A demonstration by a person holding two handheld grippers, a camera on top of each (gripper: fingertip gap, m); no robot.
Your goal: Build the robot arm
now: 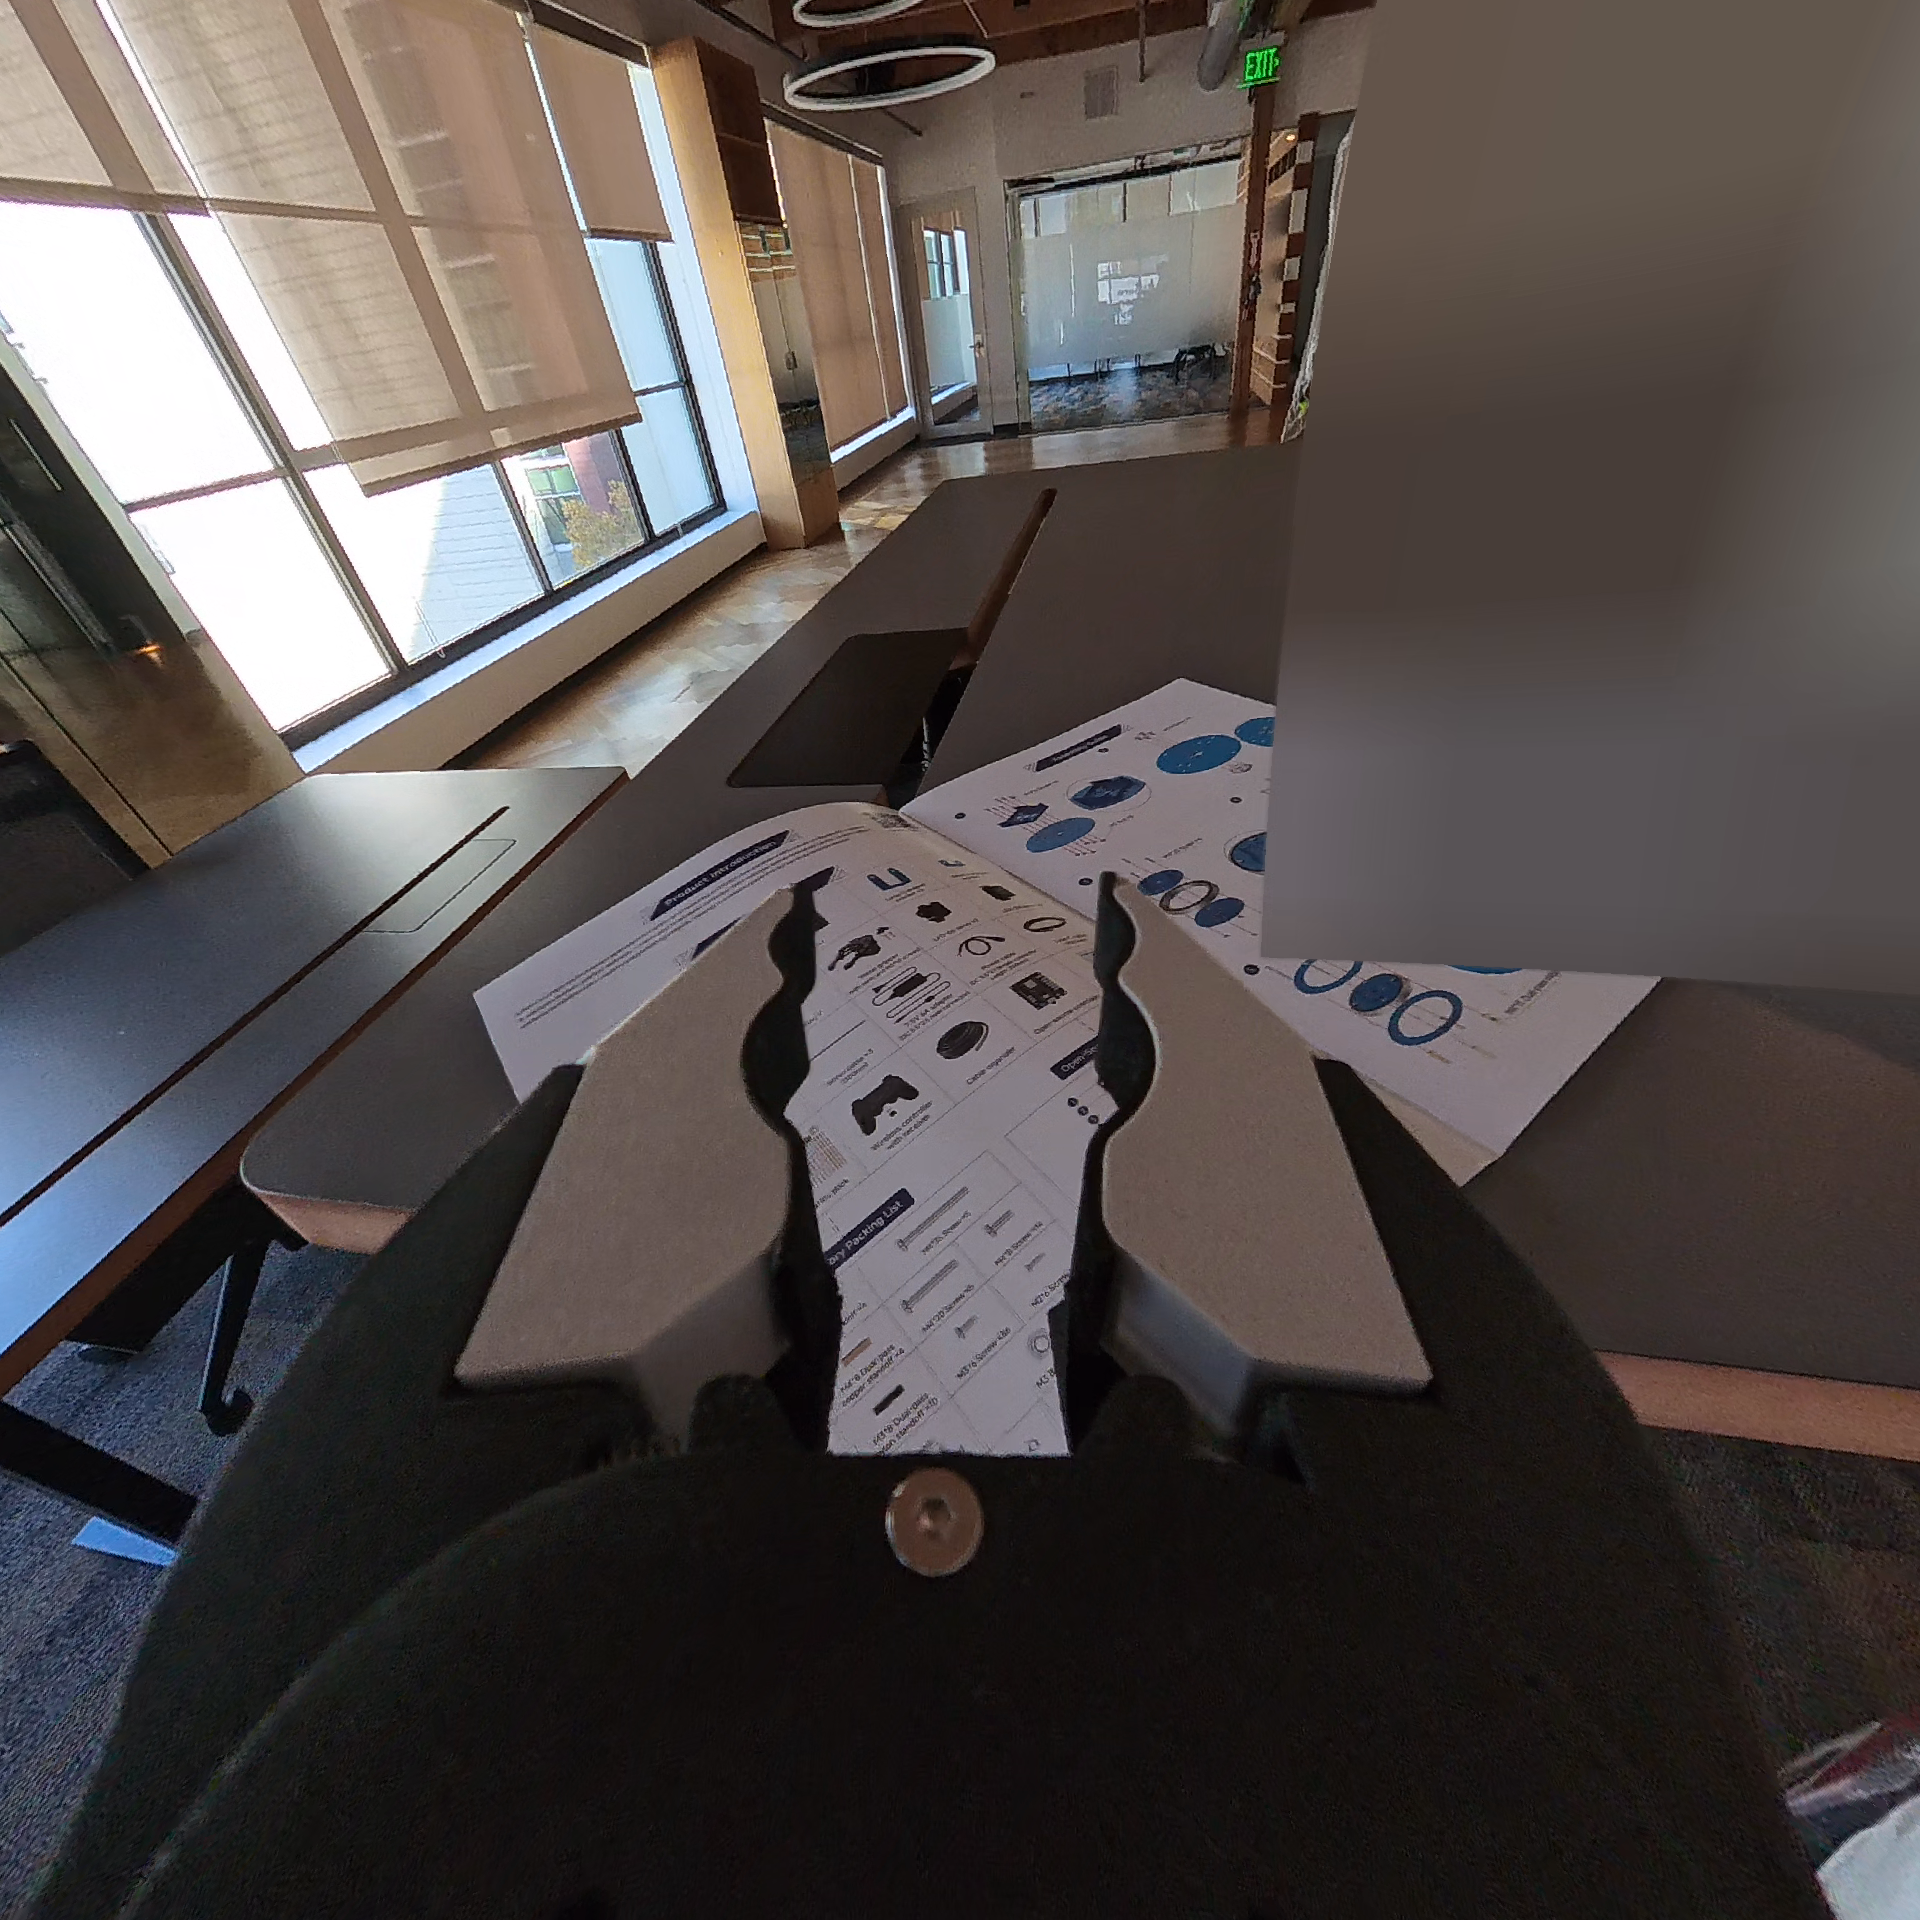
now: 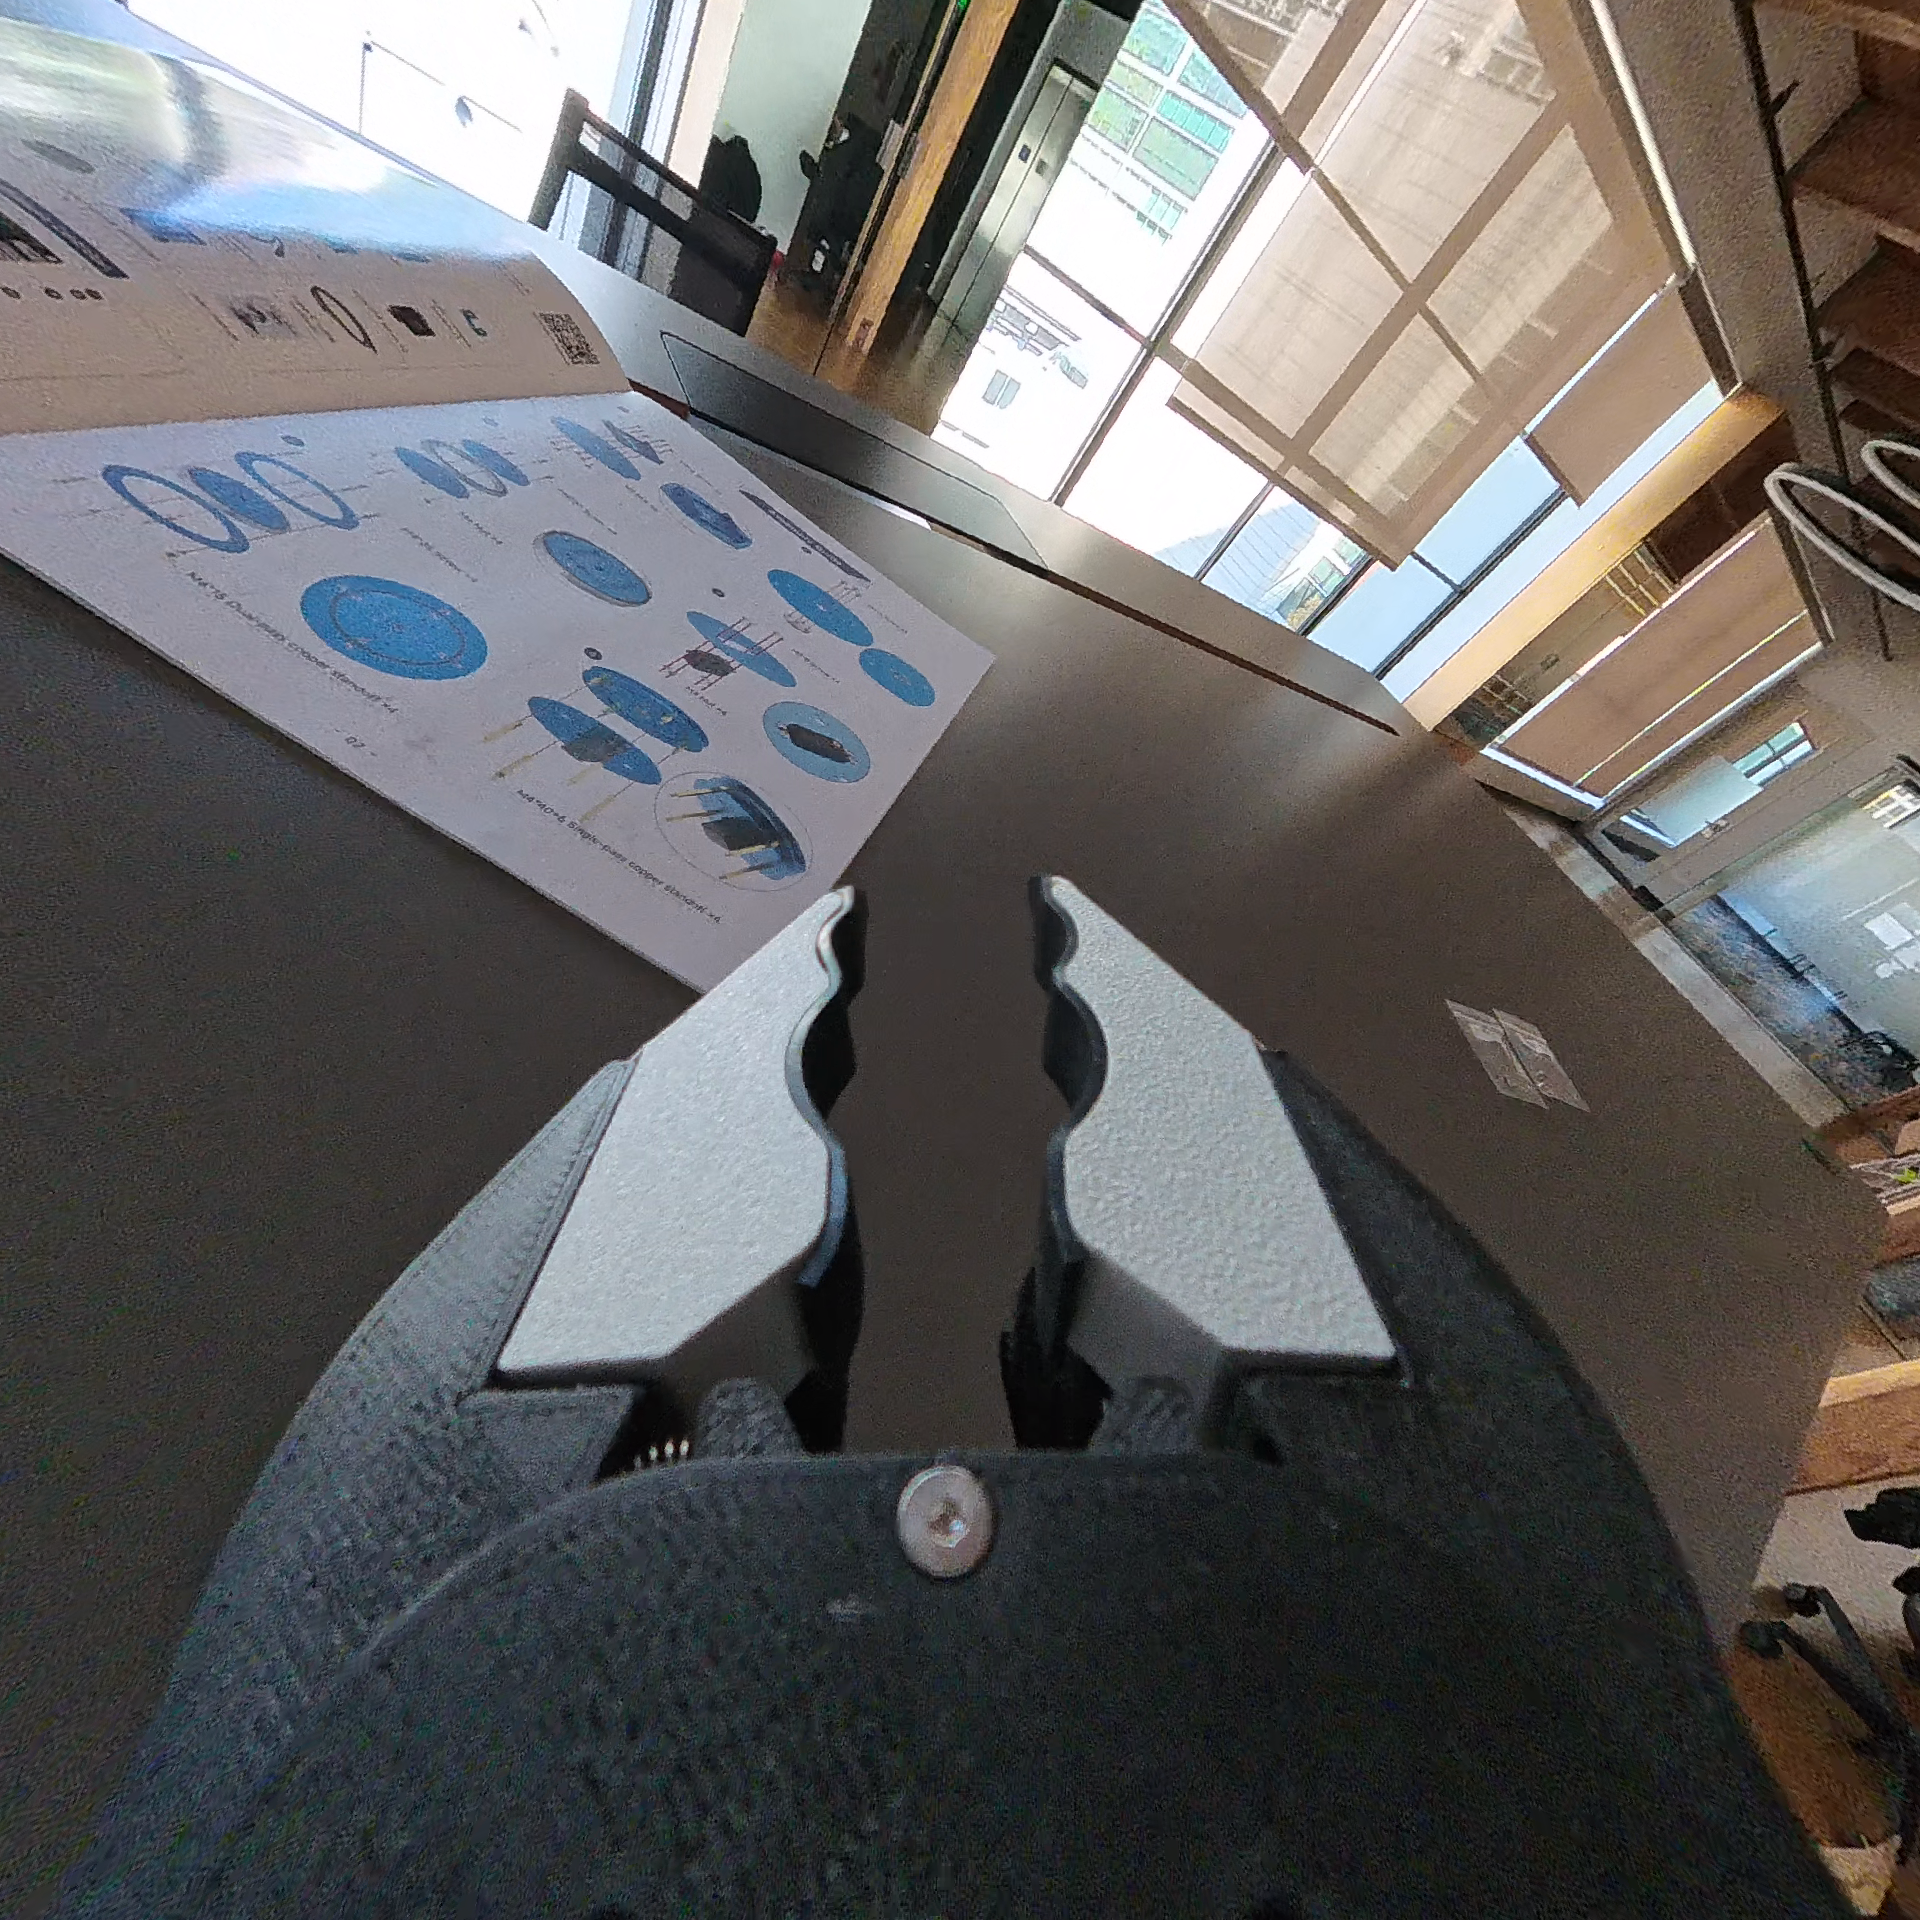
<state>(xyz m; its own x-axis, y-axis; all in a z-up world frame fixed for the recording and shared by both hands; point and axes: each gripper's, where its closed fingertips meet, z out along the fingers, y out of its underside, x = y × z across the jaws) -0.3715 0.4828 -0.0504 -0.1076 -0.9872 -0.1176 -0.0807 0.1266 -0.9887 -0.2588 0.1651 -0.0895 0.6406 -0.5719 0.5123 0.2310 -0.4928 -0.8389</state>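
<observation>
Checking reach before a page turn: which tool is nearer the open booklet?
Left. The left tool hangs open directly over the open booklet's left page. The right tool, also open, is over the bare dark table, just off the right page's corner.

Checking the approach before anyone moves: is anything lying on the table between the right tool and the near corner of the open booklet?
Nothing visible. The right tool is open over bare dark table, and the open booklet has its near corner just ahead-left of the tips with no object between.
</observation>
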